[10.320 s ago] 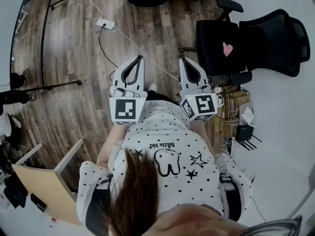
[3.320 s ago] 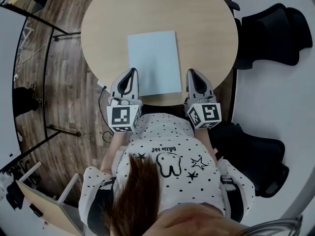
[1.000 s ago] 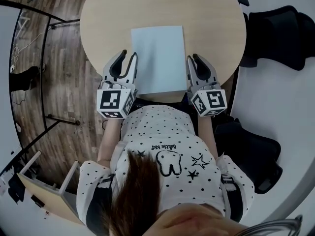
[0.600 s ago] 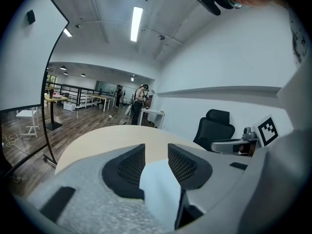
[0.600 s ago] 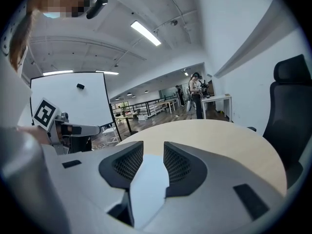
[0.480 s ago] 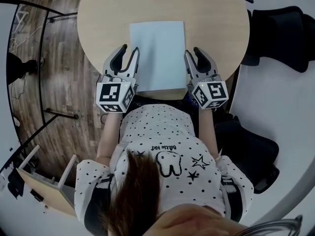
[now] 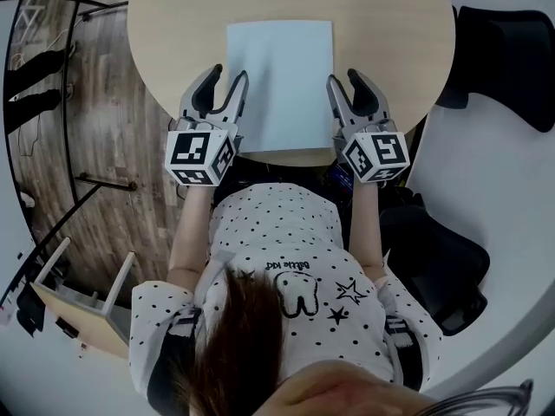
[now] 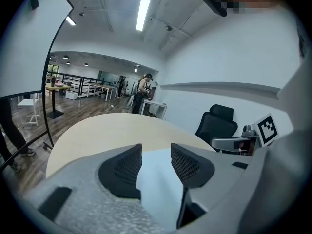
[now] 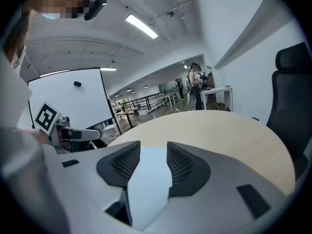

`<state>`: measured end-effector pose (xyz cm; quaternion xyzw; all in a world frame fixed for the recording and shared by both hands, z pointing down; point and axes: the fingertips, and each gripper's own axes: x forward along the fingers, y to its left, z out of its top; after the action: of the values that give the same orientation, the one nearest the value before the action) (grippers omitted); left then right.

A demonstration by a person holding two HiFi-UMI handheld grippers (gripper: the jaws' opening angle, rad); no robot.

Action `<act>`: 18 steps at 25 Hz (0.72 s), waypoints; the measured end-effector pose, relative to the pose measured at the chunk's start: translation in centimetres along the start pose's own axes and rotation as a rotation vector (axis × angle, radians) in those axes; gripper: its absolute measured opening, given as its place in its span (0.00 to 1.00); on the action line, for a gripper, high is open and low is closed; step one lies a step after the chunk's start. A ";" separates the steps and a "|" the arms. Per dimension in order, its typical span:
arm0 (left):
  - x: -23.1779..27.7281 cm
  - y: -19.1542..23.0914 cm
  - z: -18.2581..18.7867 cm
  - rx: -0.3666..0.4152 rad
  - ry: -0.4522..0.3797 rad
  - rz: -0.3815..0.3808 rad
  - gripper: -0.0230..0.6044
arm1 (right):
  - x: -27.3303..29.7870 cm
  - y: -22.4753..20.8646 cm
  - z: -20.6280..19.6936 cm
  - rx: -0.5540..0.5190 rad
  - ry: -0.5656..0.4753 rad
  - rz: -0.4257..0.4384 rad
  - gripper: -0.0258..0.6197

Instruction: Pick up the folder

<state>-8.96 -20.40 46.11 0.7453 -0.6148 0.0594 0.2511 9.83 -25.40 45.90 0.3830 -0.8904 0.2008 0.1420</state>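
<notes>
A round, light wooden desk (image 7: 173, 33) fills the top of the head view, with a black office chair (image 7: 512, 50) beside its right edge. The pale blue folder (image 7: 279, 76) lies flat on the desk, its near short edge close to the desk's near rim. The left gripper (image 7: 227, 78) is at the folder's near left edge and the right gripper (image 7: 345, 80) at its near right edge. Both grippers have just been opening their jaws, which stand apart. In each gripper view the folder's surface shows through the gap, and the pads do not press on it.
</notes>
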 end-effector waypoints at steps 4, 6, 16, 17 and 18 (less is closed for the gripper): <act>0.7 0.8 -1.4 -0.020 0.040 0.003 0.37 | 0.8 -0.3 -0.7 0.009 0.022 -0.001 0.32; 1.0 1.3 -2.0 -0.030 0.052 0.009 0.38 | 1.4 -0.4 -1.1 0.012 0.033 -0.001 0.33; 2.3 3.2 -5.1 -0.107 0.139 0.022 0.42 | 3.2 -1.2 -3.6 0.022 0.105 -0.002 0.38; 2.3 3.3 -5.4 -0.115 0.144 0.024 0.42 | 3.3 -1.3 -3.8 0.025 0.111 -0.003 0.38; 2.4 3.5 -5.6 -0.120 0.149 0.025 0.43 | 3.5 -1.4 -4.1 0.027 0.117 -0.003 0.38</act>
<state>-10.43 -20.39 52.99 0.7147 -0.6060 0.0811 0.3396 8.92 -26.55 51.24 0.3740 -0.8771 0.2347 0.1891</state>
